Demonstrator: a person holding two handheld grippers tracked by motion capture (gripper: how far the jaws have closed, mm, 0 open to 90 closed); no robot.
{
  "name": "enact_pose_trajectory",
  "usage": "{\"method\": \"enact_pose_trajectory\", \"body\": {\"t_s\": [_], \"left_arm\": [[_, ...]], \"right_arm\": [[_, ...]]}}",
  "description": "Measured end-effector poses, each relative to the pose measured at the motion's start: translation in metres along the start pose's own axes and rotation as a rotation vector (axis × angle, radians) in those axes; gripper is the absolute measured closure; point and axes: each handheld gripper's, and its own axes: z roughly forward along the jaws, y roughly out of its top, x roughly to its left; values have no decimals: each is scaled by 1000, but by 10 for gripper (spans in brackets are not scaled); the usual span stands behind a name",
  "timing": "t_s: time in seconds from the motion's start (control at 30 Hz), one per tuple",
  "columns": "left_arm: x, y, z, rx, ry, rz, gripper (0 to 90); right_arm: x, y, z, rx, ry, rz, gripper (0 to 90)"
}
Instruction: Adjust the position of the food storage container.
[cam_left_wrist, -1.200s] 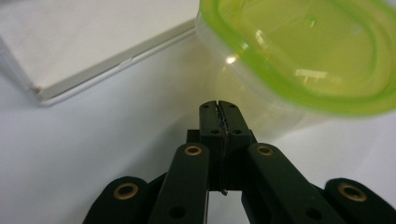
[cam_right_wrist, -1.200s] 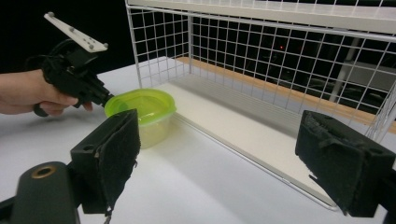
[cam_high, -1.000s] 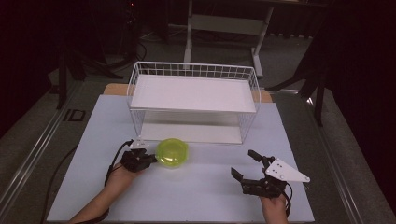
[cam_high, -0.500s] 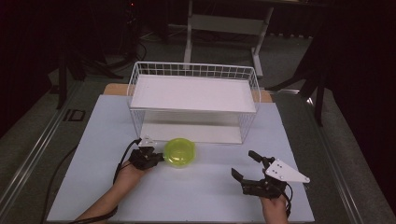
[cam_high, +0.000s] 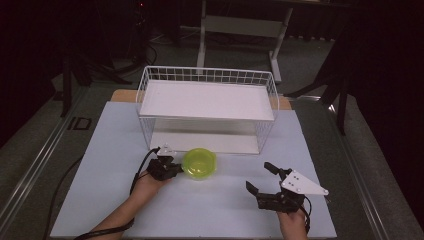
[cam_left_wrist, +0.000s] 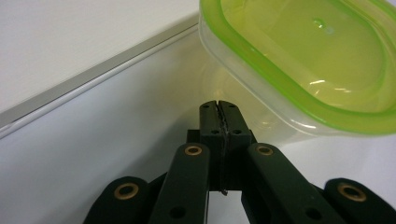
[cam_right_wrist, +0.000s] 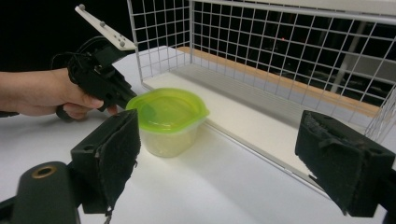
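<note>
The left gripper (cam_high: 172, 170), jaws closed and empty, has pushed the green-lidded container (cam_high: 199, 163) rightward toward the wire rack (cam_high: 207, 107).

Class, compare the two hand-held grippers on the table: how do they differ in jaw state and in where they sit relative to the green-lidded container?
The left gripper has its jaws shut with nothing between them; the right gripper stands wide open. The left gripper's tip is right at the side of the green-lidded container; the right gripper sits well apart from it. Both are black, hand-held, and carry a grey plate on top.
</note>
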Motion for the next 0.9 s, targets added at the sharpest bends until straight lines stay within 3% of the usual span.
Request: {"method": "enact_pose_trajectory", "body": {"t_s": [0.07, 0.67, 0.9], "left_arm": [[-3, 2, 3, -5, -17, -9, 900], [-28, 18, 33, 17, -89, 48, 900], [-29, 18, 29, 16, -92, 38, 900]], "right_arm": [[-1, 0, 0, 4, -5, 5, 139], [1, -1, 2, 12, 6, 8, 140], [1, -1, 1, 12, 15, 10, 139]]}}
